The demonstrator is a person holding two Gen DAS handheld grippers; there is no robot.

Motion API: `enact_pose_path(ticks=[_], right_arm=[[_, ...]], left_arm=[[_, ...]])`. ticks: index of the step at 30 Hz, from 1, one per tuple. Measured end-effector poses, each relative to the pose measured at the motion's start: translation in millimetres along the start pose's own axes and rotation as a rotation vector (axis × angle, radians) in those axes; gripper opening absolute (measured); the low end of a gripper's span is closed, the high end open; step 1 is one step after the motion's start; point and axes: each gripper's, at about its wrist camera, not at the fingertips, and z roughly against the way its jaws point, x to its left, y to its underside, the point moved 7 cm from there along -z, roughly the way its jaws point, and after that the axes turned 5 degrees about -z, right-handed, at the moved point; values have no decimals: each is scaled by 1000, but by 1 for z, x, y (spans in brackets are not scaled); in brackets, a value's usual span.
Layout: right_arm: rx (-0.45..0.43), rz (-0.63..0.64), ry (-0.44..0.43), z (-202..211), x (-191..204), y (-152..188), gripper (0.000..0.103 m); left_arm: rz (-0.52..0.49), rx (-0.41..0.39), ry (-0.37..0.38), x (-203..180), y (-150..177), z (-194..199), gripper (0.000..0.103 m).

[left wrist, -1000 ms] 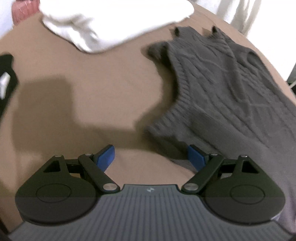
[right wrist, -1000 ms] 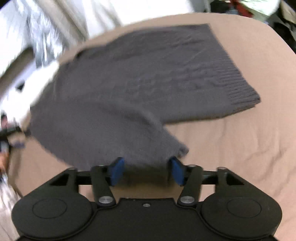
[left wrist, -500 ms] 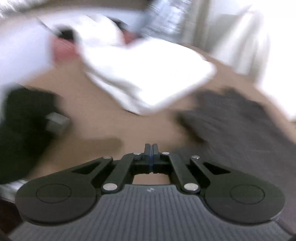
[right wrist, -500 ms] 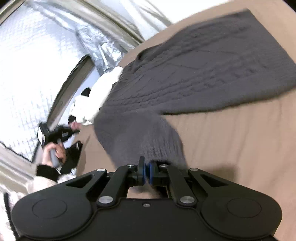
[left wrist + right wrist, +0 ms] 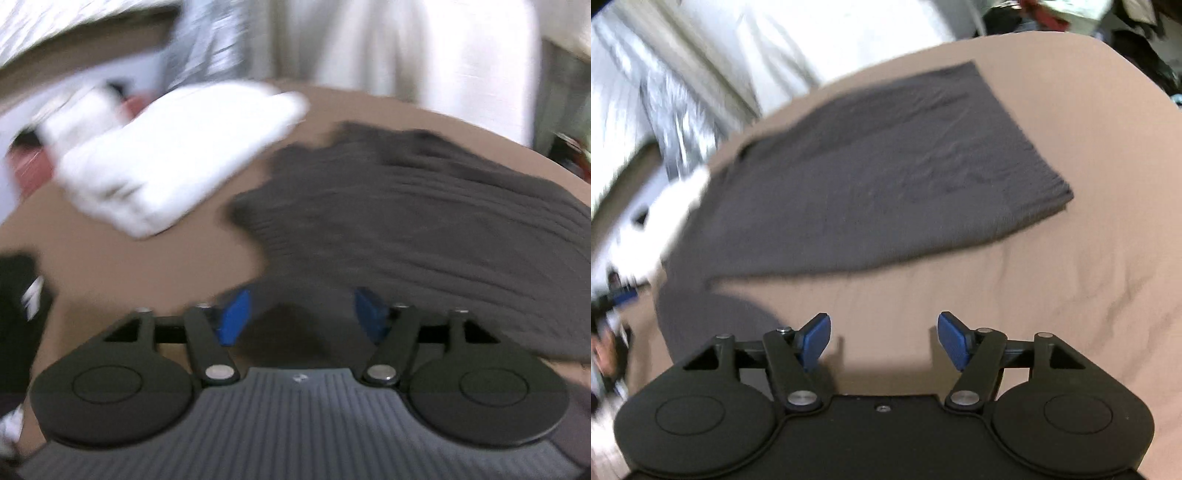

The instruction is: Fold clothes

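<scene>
Tan bed cover [image 5: 1052, 258] filled most of both views; the work surface. On it lay the grey knit sweater [image 5: 886, 192], spread roughly flat toward the far side, ribbed hem at the right end in the right wrist view. One part, likely a sleeve, trailed down to the lower left and had not been brought in over the body. Judged: fold barely under way on this garment. The body was laid out, but no clean crease showed, and the side folds and the final halving seemed left to do.

A folded white garment [image 5: 177, 158] sat beyond the sweater's left edge, just beside it; probably one piece already finished. A dark item [image 5: 18, 314] lay at the far left edge, too blurred to identify.

Sweater looked thick, cable-textured and limp, with an irregular edge near the neck end in the left wrist view; motion blur hid finer detail.

Left gripper [image 5: 303, 314]: jaws opening, hanging over the near edge of the sweater, pads clear of the knit. Right gripper [image 5: 884, 339]: jaws opening, only bare cover between them, sweater well beyond the tips.
</scene>
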Motion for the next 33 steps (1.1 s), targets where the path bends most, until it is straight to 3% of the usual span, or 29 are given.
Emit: enact_pose_path(ticks=[3, 6, 8, 11, 12, 13, 14, 15, 16, 17, 18, 19, 23, 26, 27, 29, 31, 33], right_arm=[[-60, -57, 3, -20, -13, -15, 79], [-76, -115, 30, -44, -32, -25, 78], [-82, -163, 1, -53, -40, -27, 80], [-176, -250, -60, -60, -53, -37, 85], [-206, -299, -78, -62, -58, -41, 86], [-236, -351, -94, -63, -64, -44, 86], [-270, -386, -109, -64, -68, -49, 86], [-301, -391, -106, -66, -70, -53, 85], [-332, -394, -101, -67, -72, -57, 71], [-355, -361, -75, -67, -70, -60, 53], [-377, -306, -42, -62, -66, -61, 12], [-398, -251, -9, -56, -60, -61, 10], [-471, -11, 144, -7, -33, -46, 8], [-422, 6, 247, -6, -47, -29, 7], [-398, 16, 311, -11, -55, -24, 7], [-341, -25, 336, -20, -70, -17, 7], [-319, -27, 317, -24, -70, -18, 14], [-338, 17, 332, -17, -59, -21, 38]], left_arm=[[-169, 21, 81, -50, 7, -13, 91], [-367, 85, 33, -87, 21, -36, 96], [-481, 94, -28, -101, 29, -51, 103], [-560, 68, -48, -112, 39, -65, 102], [-562, 60, -34, -114, 40, -65, 90], [-546, 65, -8, -115, 39, -62, 61], [-506, 79, 8, -115, 37, -58, 48], [-481, 77, -7, -114, 34, -53, 25], [-482, 64, -30, -113, 32, -48, 18], [-486, 52, -53, -112, 31, -43, 17], [-492, 39, -75, -111, 32, -37, 15], [-494, 29, -94, -110, 33, -31, 14], [-383, 40, -93, -88, 36, 6, 14], [-268, 99, -52, -72, 41, 12, 13], [-252, 114, -45, -69, 43, 11, 13], [-253, 117, -45, -67, 41, 8, 16], [-214, 103, -37, -60, 33, 8, 35], [-142, 71, -33, -47, 24, 11, 58]])
